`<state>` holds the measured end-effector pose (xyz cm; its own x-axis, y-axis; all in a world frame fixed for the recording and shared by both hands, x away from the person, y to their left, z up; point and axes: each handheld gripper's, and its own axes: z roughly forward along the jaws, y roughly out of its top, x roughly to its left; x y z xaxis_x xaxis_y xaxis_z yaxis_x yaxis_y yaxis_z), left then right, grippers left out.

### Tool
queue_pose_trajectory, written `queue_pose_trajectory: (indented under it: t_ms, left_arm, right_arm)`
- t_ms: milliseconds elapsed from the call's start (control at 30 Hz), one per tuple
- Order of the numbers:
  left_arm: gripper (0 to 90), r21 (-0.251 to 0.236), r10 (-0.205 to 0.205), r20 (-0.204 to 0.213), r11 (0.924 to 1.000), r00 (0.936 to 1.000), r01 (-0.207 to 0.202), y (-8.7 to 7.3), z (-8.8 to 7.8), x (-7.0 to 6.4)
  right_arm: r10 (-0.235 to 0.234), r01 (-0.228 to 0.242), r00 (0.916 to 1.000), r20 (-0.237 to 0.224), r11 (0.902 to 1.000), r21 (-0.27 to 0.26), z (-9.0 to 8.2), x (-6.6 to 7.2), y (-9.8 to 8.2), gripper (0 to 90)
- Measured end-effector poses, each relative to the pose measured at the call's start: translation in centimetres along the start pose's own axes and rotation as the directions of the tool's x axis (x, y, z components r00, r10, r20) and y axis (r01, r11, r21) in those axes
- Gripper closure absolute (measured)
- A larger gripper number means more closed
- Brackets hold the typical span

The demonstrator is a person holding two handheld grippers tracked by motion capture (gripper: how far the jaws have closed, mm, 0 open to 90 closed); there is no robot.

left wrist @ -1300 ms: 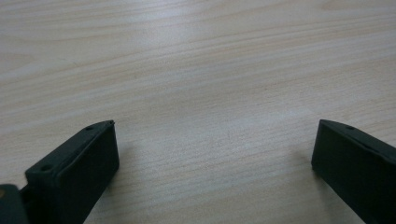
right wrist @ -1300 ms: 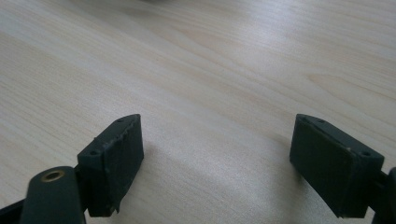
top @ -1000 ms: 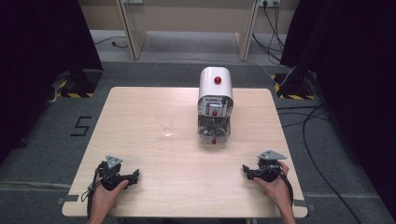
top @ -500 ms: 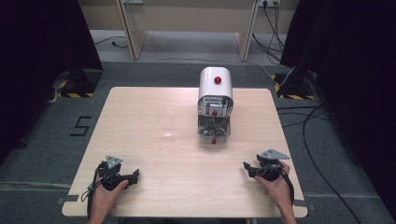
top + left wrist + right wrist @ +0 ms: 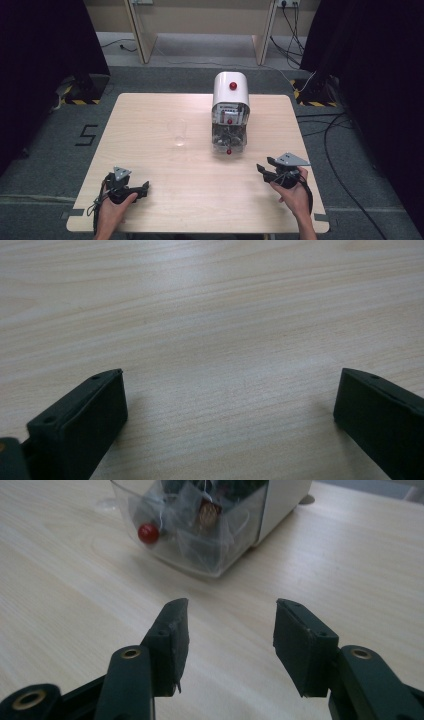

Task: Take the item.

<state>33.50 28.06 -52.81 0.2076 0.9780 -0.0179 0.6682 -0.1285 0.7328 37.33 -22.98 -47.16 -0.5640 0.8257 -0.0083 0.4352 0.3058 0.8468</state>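
The white dispenser [image 5: 230, 107] with red knobs and a clear front bin stands at the counter's [image 5: 150, 115] far middle, a clear glass [image 5: 178, 132] just left of it. The right hand-held gripper [image 5: 264, 168], lifted and aimed at the bin, has just been closing its empty jaws, half apart now. The left hand-held gripper [image 5: 142, 188] rests near the counter's front left, jaws wide apart, empty.

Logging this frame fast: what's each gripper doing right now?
Left gripper: open, nothing between its fingers, bare table beneath.
Right gripper: open, holding nothing; its fingers have just been closing, pointed at the clear-fronted machine.
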Motion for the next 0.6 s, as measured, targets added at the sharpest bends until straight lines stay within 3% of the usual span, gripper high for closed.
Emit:
queue_pose_trajectory:
  t_ms: [267, 600]
  left_arm:
    - [0.1, 0.000, 0.000, 0.000, 1.0000, 1.0000, 0.000, 0.0, 0.0, 0.0]
    - [0.1, 0.001, 0.000, 0.001, 1.0000, 1.0000, 0.000, 0.0, 0.0, 0.0]
  right_arm:
    - [-0.006, 0.005, 0.9996, -0.029, 0.9982, -0.060, 0.5, 0.7, 2.3, 54.2]
    - [-0.014, 0.009, 0.9983, -0.056, 0.9958, -0.091, 1.8, 1.2, 4.2, 58.7]
